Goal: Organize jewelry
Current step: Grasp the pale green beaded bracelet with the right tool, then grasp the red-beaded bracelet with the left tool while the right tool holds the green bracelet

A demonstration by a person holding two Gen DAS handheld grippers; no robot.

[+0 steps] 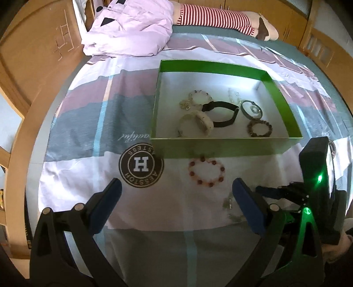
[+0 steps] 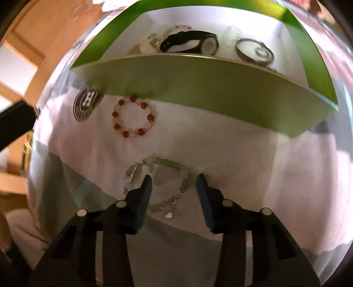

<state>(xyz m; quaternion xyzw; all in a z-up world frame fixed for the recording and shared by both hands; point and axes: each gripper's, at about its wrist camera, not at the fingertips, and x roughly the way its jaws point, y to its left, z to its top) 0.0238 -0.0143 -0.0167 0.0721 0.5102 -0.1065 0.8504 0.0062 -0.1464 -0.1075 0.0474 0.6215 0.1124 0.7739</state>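
Right gripper (image 2: 174, 180) open astride green bracelet (image 2: 167, 167) on bedsheet (image 2: 242, 154)

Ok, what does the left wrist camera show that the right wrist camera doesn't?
Left wrist only: the lilac jacket, striped plush toy, the brown bead bracelet in the box, and the right gripper's body.
Right wrist only: the whole green-and-silver bracelet between the open right gripper fingers.
Both: the green box, black watch, red bead bracelet, H logo.

Left gripper (image 1: 176, 194) hangs level, jaws spread wide; right gripper (image 2: 174, 182) tilts down, jaws parted. Neither grips anything.
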